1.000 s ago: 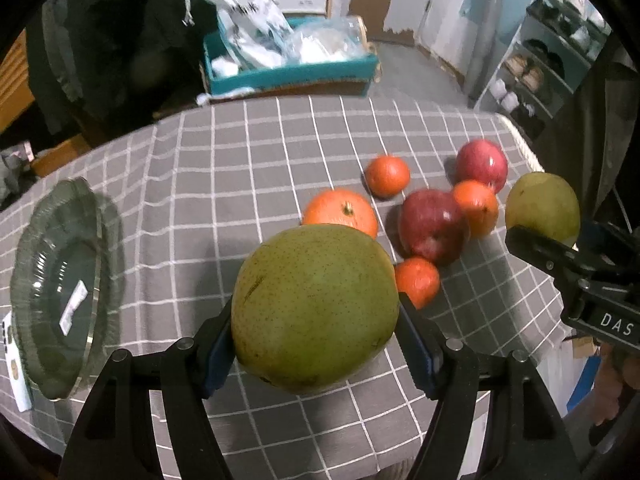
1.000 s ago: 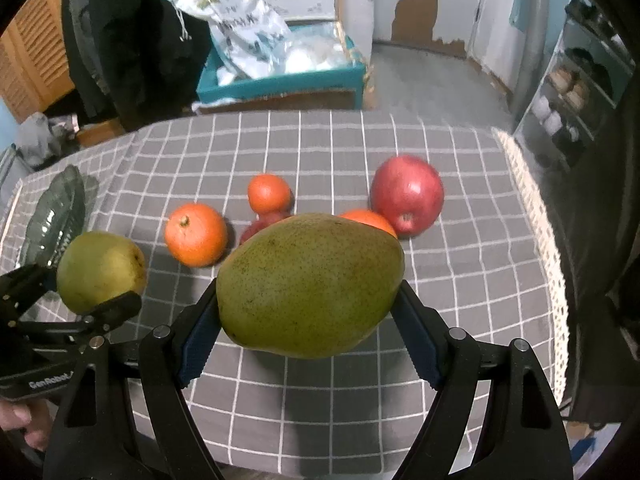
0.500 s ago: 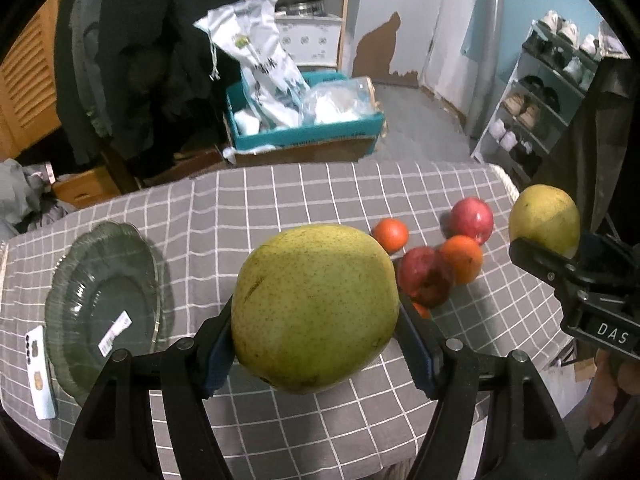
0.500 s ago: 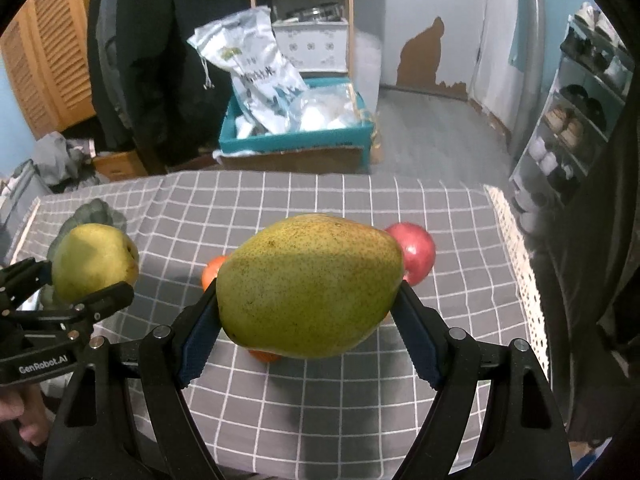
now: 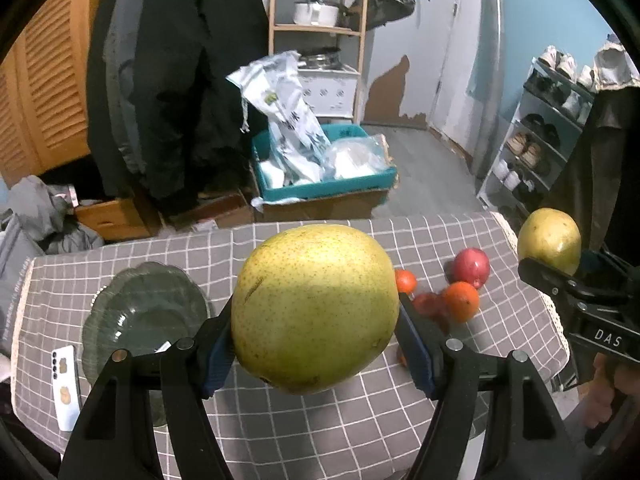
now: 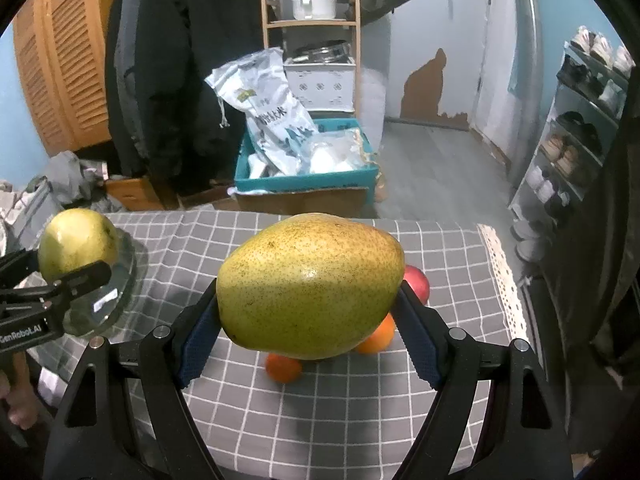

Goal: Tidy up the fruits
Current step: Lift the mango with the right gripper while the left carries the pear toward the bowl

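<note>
My left gripper (image 5: 316, 332) is shut on a round yellow-green pear (image 5: 316, 304), held in the air above the grey checked tablecloth (image 5: 280, 420). My right gripper (image 6: 308, 332) is shut on a longer green pear (image 6: 312, 284), also lifted off the table. Each gripper shows in the other's view: the right one (image 5: 560, 280) with its pear (image 5: 550, 246), the left one (image 6: 60, 280) with its pear (image 6: 76, 242). A dark glass plate (image 5: 140, 312) lies at the table's left. A red apple (image 5: 472, 268), an orange (image 5: 462, 300) and a small orange (image 5: 406, 280) sit at the right.
A white phone (image 5: 66, 384) lies beside the plate near the front left edge. Beyond the table stand a teal crate with bags (image 5: 320, 176), hanging dark coats (image 5: 180, 80), a wooden shelf (image 5: 316, 20) and a shoe rack (image 5: 540, 140). The tablecloth's lace edge (image 6: 504, 288) marks the right side.
Both grippers have risen with their pears still gripped. The table and the fruits on it now look smaller and lower, and more of the room behind shows.
</note>
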The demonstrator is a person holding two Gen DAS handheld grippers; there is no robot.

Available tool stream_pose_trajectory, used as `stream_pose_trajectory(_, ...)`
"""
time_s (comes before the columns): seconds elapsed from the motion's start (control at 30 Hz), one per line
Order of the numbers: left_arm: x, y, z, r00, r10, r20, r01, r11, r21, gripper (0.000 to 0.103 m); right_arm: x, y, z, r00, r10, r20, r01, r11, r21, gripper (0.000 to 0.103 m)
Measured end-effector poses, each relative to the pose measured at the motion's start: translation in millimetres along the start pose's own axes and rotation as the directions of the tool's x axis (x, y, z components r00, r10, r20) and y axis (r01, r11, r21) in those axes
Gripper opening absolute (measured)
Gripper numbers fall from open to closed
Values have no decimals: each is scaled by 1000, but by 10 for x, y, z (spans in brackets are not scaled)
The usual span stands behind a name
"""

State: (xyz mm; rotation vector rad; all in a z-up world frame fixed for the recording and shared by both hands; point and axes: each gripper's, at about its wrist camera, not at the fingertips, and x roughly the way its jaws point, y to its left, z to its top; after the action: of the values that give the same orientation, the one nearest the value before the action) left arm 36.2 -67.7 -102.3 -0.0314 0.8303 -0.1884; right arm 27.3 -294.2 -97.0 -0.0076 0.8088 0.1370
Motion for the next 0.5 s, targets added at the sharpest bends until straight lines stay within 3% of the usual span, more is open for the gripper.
stream_pose_trajectory(0.5,-171,451,36,998,54,34,-52,996,-68,73,30,407,210,997,71,17,-70,997,-42,81)
